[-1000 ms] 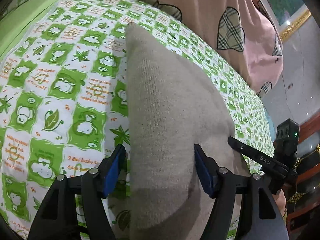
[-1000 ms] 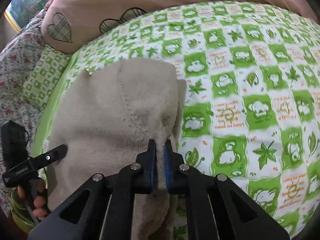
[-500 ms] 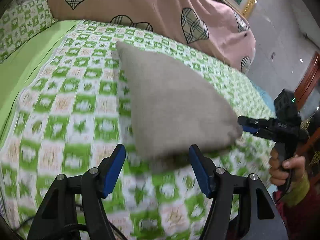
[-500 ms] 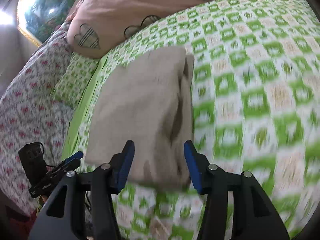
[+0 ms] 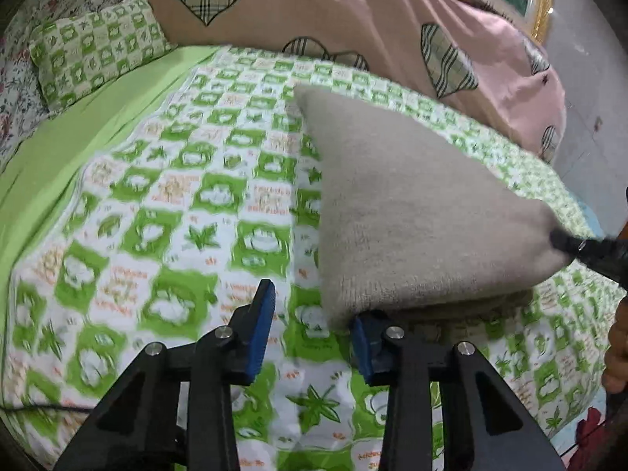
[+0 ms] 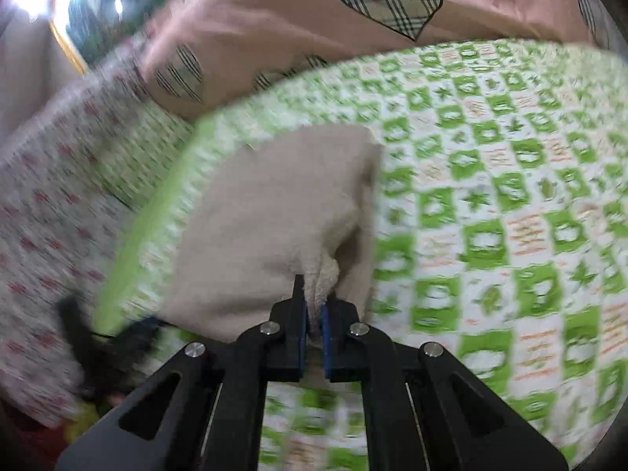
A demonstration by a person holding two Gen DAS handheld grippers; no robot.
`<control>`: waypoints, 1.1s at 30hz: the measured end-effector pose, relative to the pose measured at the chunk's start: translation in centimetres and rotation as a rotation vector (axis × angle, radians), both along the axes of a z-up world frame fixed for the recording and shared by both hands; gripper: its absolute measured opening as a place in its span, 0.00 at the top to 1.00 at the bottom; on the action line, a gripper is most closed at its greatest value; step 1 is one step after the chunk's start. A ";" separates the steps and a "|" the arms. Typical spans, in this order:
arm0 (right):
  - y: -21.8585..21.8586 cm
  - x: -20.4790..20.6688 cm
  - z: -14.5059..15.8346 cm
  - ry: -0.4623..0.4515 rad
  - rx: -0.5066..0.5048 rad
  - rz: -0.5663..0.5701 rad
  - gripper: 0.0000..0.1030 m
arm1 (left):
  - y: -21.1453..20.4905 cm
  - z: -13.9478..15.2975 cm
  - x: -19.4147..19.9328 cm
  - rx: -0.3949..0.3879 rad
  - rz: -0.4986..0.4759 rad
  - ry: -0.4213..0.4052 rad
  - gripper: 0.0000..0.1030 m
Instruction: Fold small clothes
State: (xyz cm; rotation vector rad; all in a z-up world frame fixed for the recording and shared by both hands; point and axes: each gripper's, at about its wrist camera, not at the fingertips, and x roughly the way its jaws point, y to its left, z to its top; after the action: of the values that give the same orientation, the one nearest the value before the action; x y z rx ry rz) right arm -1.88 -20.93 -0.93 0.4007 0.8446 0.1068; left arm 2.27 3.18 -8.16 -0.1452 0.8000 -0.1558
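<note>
A folded beige knit garment (image 5: 412, 212) lies on the green-and-white patterned quilt (image 5: 165, 212). In the left wrist view my left gripper (image 5: 310, 329) is open, its right pad touching the garment's near left corner, with nothing between the pads. In the right wrist view my right gripper (image 6: 313, 325) is shut on the near edge of the garment (image 6: 282, 219), which bunches up at the pads. The right gripper also shows in the left wrist view (image 5: 588, 251), pinching the garment's right corner.
A pink duvet with plaid hearts (image 5: 353, 19) is heaped along the far side of the bed. A green checked pillow (image 5: 94, 51) and a floral cover (image 6: 47, 212) lie on the left. The bed edge and floor are at the right (image 5: 588, 117).
Both grippers pulled back from the garment. The right gripper opened half a second ago and has now shut on the garment's edge. The left gripper has shifted left of the garment.
</note>
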 end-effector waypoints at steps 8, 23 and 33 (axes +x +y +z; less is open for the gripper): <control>0.0 -0.1 -5.3 0.139 -0.111 -0.038 0.93 | 1.2 -0.3 0.2 -0.094 0.010 0.055 0.65; -2.3 -0.3 1.6 -0.024 0.119 -0.025 0.76 | 1.4 6.4 0.9 -0.310 -0.276 0.034 0.65; -0.7 14.8 -1.9 0.100 0.035 -0.020 0.76 | -2.0 3.2 17.8 -0.213 -0.206 0.167 0.74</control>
State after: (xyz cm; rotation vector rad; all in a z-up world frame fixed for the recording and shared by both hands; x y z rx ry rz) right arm 12.95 -21.62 -2.86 0.4503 0.9381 0.0832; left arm 20.08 1.16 -4.96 -0.2794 0.9635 -0.4285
